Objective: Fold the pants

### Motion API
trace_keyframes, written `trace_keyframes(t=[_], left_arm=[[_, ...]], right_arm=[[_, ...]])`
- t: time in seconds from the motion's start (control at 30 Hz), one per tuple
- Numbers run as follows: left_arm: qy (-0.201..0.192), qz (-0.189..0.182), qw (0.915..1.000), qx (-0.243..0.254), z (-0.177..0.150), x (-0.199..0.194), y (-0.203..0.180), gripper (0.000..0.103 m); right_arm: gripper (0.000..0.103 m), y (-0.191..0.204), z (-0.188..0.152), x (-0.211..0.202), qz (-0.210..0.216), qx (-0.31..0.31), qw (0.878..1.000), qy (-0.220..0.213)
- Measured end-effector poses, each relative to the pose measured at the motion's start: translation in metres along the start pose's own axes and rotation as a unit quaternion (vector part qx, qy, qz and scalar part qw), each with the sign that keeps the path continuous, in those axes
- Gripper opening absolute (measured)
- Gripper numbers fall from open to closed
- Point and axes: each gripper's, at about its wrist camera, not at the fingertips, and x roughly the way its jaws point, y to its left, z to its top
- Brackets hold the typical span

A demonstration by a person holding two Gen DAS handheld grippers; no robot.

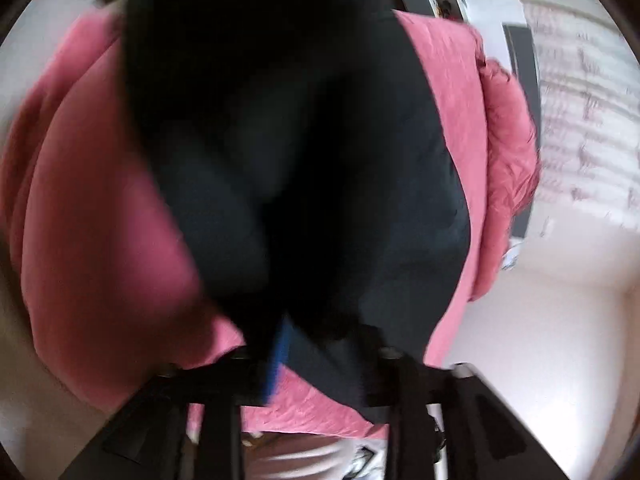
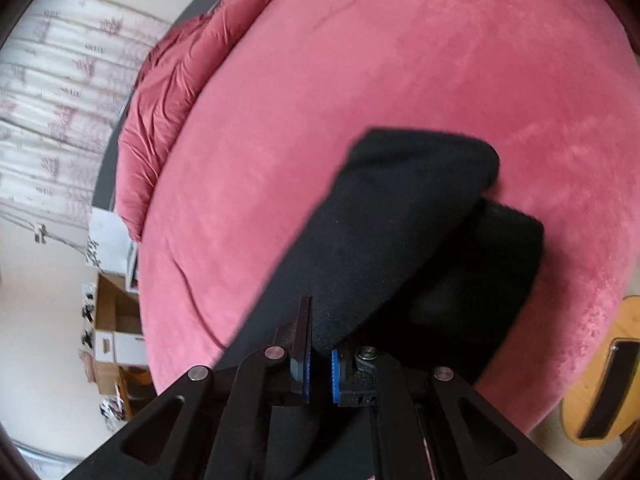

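The black pants (image 1: 288,140) hang and drape over the pink bed cover (image 1: 100,220) in the left wrist view, filling its middle. My left gripper (image 1: 304,344) is shut on the pants' near edge; one blue pad (image 1: 280,356) shows, the other is hidden by cloth. In the right wrist view the pants (image 2: 400,232) are bunched in a doubled heap on the pink bed cover (image 2: 360,80). My right gripper (image 2: 320,360) is shut on a fold of the pants, the cloth pinched between its blue pads (image 2: 307,364).
A crumpled pink duvet (image 2: 176,92) lies at the bed's far edge, with patterned white curtains (image 2: 52,120) behind. Cardboard boxes (image 2: 116,320) stand on the floor to the left. A wooden guitar body (image 2: 600,380) sits at the lower right.
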Motion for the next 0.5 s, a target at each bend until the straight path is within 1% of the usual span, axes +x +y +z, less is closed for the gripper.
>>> trace_keyframes(t=[0.07, 0.13, 0.17, 0.2, 0.23, 0.27, 0.3, 0.37, 0.4, 0.43, 0.47, 0.5], left_arm=[[0.002, -0.033, 0.9994, -0.015, -0.007, -0.004, 0.005, 0.035], [0.005, -0.051, 0.9986, -0.01, -0.011, -0.008, 0.0, 0.036], [0.0, -0.058, 0.9983, 0.0, -0.01, -0.011, -0.005, 0.036], [-0.01, -0.056, 0.9983, 0.009, -0.003, -0.007, -0.022, 0.036], [-0.022, -0.051, 0.9984, 0.011, -0.002, -0.014, -0.019, 0.036], [-0.042, -0.059, 0.9974, 0.002, -0.001, -0.024, -0.015, 0.036], [-0.05, -0.065, 0.9966, -0.006, 0.003, -0.023, -0.011, 0.036], [-0.058, -0.071, 0.995, -0.041, 0.009, -0.031, -0.009, 0.036], [-0.055, -0.062, 0.9955, -0.046, 0.009, -0.031, -0.01, 0.038], [-0.05, -0.039, 0.9974, -0.035, 0.009, -0.034, -0.008, 0.039], [-0.041, 0.024, 0.9987, -0.019, 0.013, -0.033, -0.008, 0.039], [-0.036, 0.047, 0.9979, -0.025, 0.01, -0.029, 0.001, 0.039]], right_arm=[[0.009, -0.003, -0.001, 0.002, 0.005, 0.001, 1.0, 0.006], [0.011, -0.005, -0.001, 0.004, 0.005, 0.001, 1.0, 0.006], [0.011, -0.004, -0.001, 0.004, 0.004, 0.001, 1.0, 0.006], [0.011, -0.005, -0.001, 0.005, 0.006, 0.002, 1.0, 0.005], [0.011, -0.005, -0.001, 0.006, 0.008, 0.005, 1.0, 0.004], [0.011, -0.004, -0.002, 0.007, 0.009, 0.008, 1.0, 0.003], [0.011, -0.005, -0.002, 0.007, 0.01, 0.01, 1.0, 0.004], [0.011, -0.004, -0.002, 0.008, 0.01, 0.014, 1.0, 0.004], [0.011, -0.005, -0.004, 0.007, 0.01, 0.015, 1.0, 0.005], [0.011, -0.006, -0.004, 0.007, 0.01, 0.017, 1.0, 0.006], [0.011, -0.009, -0.004, 0.007, 0.009, 0.019, 1.0, 0.006], [0.011, -0.01, -0.004, 0.008, 0.008, 0.022, 1.0, 0.007]])
